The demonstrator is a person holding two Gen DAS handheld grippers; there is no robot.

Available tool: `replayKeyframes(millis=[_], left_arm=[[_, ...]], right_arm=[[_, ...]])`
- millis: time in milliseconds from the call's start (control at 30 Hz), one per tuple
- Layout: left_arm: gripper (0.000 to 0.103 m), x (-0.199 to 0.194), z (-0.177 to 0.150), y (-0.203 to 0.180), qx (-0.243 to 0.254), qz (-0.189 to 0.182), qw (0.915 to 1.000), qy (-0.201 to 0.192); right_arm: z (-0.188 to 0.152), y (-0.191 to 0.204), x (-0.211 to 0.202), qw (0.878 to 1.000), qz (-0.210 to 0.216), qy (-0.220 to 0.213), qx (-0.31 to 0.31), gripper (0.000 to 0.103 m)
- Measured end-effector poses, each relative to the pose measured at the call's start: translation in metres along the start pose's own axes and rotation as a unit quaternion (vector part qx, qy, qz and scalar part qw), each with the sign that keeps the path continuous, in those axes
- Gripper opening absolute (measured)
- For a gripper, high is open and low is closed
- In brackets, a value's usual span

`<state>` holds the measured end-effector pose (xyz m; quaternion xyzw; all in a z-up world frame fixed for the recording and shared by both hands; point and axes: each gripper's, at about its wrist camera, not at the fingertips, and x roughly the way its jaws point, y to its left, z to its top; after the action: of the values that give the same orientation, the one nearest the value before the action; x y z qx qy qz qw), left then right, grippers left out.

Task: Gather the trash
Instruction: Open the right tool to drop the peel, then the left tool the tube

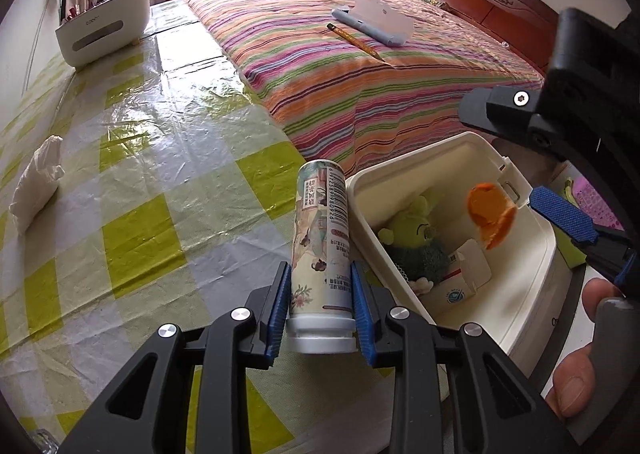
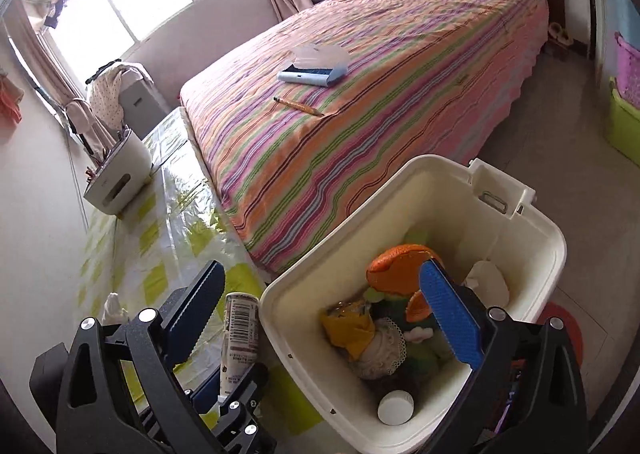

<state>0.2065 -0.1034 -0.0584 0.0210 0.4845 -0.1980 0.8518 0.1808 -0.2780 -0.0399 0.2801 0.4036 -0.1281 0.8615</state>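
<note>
My left gripper (image 1: pixel 320 270) is shut on a printed cylindrical bottle (image 1: pixel 320 238) with a white cap, holding it near the cap end above the checked sheet, just left of the white bin (image 1: pixel 536 254). The same bottle (image 2: pixel 238 338) shows at the bottom left of the right wrist view. My right gripper (image 2: pixel 320 268) hangs wide open over the bin (image 2: pixel 556 254) with nothing between its fingers. An orange peel (image 2: pixel 396 266) lies on top of the bin's contents; the orange peel (image 1: pixel 490 213) looks blurred in the left wrist view. My right gripper (image 1: pixel 500 153) appears there above the bin.
The bin holds a green plush toy (image 1: pixel 412 238), a small box (image 1: pixel 468 274), a yellow wrapper (image 2: pixel 352 330) and a white cap (image 2: pixel 395 407). A crumpled tissue (image 1: pixel 36 185) lies on the checked sheet (image 1: pixel 160 173). A pencil (image 1: pixel 356 41) and a blue case (image 1: pixel 368 27) lie on the striped bed.
</note>
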Motion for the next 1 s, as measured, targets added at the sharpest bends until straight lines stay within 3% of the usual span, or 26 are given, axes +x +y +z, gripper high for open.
replayKeyframes(millis=[100, 300, 467, 567, 733, 900, 933, 1000], left_arm=[[0.028, 0.000, 0.000, 0.001, -0.004, -0.003, 1.0000, 0.000], [0.028, -0.009, 0.001, -0.002, -0.004, -0.020, 0.9994, -0.029], [0.028, -0.020, 0.005, -0.010, 0.001, -0.041, 0.9975, -0.057], [0.028, -0.016, 0.009, -0.016, 0.001, -0.054, 0.9971, -0.054], [0.028, -0.004, 0.016, -0.027, -0.001, -0.059, 0.9970, -0.050], [0.029, -0.002, 0.018, -0.040, 0.019, -0.056, 0.9963, -0.062], [0.031, -0.002, 0.017, -0.043, 0.023, -0.052, 0.9962, -0.066], [0.051, -0.001, 0.017, -0.046, 0.030, -0.048, 0.9962, -0.066]], right_arm=[[0.004, -0.010, 0.003, 0.998, 0.039, 0.029, 0.036, 0.096], [0.010, -0.033, -0.014, 0.991, 0.089, -0.032, 0.097, 0.096], [0.008, -0.075, -0.014, 0.978, 0.074, -0.085, 0.178, 0.096], [0.006, -0.091, -0.022, 0.967, 0.077, -0.117, 0.214, 0.096], [0.003, -0.088, -0.039, 0.963, 0.069, -0.166, 0.201, 0.096], [0.002, -0.084, -0.040, 0.965, 0.069, -0.166, 0.188, 0.096], [0.001, -0.084, -0.040, 0.965, 0.071, -0.167, 0.189, 0.096], [0.000, -0.084, -0.042, 0.965, 0.069, -0.172, 0.186, 0.096]])
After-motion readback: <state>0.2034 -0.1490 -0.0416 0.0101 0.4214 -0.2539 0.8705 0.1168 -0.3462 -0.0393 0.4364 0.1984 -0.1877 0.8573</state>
